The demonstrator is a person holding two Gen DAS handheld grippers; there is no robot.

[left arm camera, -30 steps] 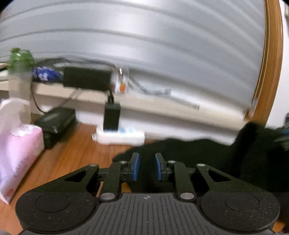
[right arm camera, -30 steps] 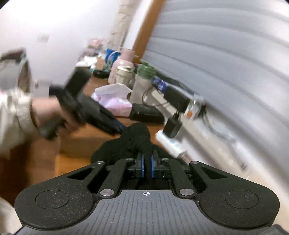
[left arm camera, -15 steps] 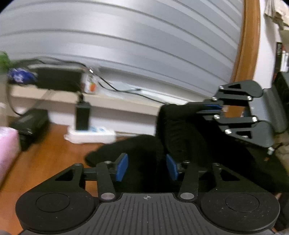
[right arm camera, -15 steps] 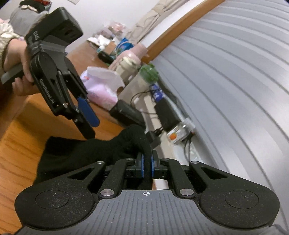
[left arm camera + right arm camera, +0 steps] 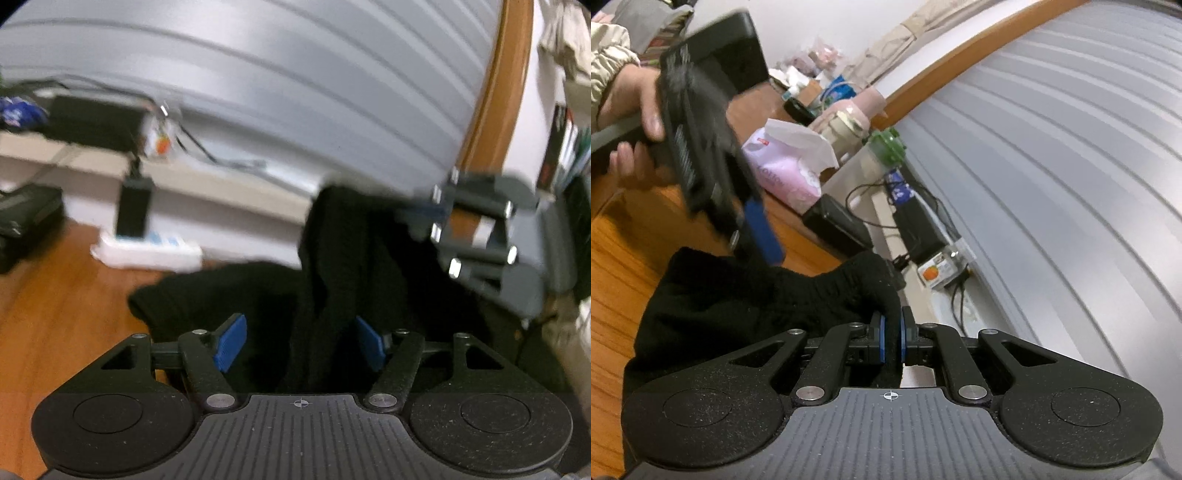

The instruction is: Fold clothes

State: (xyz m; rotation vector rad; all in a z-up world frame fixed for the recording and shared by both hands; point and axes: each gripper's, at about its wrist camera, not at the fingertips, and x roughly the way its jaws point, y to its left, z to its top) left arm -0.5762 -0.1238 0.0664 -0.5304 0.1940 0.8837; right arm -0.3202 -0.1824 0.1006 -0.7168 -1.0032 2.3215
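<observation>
A black knit garment lies partly on the wooden tabletop, with one end lifted. My right gripper is shut on that lifted edge; in the left wrist view the right gripper holds it up at the right, blurred. A hanging fold of the garment drops between the blue pads of my left gripper. Its jaws are opening and the pads stand clear of the cloth. In the right wrist view a hand holds the left gripper just above the garment's far edge.
A grey ribbed shutter runs along the table's back. In front of it lie a white power strip with a black adapter and cables. A black box, a pink tissue pack and a green-lidded bottle stand to the left.
My left jaws have spread from nearly closed to wide, and the left gripper has swung right toward the lifted cloth. The right gripper rolled and kept its grip, lifting the garment's edge.
</observation>
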